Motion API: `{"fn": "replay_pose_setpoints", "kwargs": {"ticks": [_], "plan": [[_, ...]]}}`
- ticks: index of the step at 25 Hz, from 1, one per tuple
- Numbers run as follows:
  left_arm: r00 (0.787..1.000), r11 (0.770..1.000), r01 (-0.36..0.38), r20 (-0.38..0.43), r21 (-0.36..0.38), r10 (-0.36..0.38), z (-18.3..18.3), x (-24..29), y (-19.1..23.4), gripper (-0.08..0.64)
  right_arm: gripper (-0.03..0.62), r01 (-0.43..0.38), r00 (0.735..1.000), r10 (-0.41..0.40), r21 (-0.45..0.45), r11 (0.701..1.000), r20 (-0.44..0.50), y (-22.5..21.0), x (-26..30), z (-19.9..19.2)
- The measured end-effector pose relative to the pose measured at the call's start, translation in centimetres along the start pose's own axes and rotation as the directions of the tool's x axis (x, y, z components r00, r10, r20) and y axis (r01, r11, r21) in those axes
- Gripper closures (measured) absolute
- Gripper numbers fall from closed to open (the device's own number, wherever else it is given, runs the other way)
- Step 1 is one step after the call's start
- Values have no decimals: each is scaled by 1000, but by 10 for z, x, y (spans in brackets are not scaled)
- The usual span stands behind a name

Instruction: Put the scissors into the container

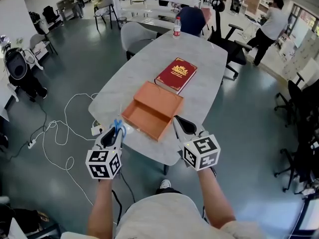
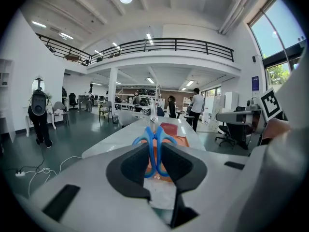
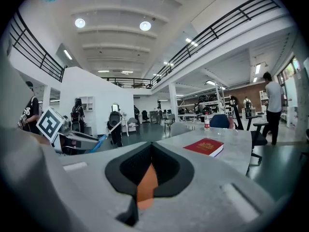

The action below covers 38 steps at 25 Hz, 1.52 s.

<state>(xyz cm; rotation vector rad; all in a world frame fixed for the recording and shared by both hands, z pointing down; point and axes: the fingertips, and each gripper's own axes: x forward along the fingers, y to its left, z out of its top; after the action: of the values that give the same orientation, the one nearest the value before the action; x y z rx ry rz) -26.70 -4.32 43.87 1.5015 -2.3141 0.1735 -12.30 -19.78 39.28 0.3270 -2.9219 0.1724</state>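
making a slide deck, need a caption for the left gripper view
Tongs of the left gripper shut on blue-handled scissors, blades pointing toward the orange container and red book.

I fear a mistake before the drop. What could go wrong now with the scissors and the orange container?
The left gripper pinches the scissors only by the blue handles, so they may swing or slip. The container sits near the table edge; a bump could push it off.

Pale grey marble-look oval worktop point(image 1: 149, 59). Near end: shallow orange open-top box point(image 1: 147, 119), flat on the surface. Just beyond it, touching or nearly so: red hardcover book with gold emblem point(image 1: 176, 74). Far end: clear plastic bottle with red label point(image 1: 176, 27), upright.
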Motion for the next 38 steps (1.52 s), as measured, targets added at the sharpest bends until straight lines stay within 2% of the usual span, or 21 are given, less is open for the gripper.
{"fn": "replay_pose_setpoints", "kwargs": {"ticks": [10,17,21,25,30,38], "plan": [[998,999,39,-46,30,-38,3,49,-2,480,588,20,999,-20,23,1000,-28,-35,24,-8],[985,982,156,-87,106,-147,4,84,4,480,588,97,995,-96,15,995,-39,-46,41,-11],[964,954,251,-135,163,-230,5,110,12,480,588,175,984,-174,34,984,-38,-51,50,-11],[927,903,358,-203,235,-315,1,135,16,479,588,247,968,-244,53,968,-50,-54,60,-13],[869,822,484,-281,301,-408,-7,159,16,480,588,328,944,-324,70,942,-60,-59,72,-15],[748,645,659,-426,388,-508,-35,182,9,479,588,442,897,-438,94,892,-61,-65,73,-16]]}}
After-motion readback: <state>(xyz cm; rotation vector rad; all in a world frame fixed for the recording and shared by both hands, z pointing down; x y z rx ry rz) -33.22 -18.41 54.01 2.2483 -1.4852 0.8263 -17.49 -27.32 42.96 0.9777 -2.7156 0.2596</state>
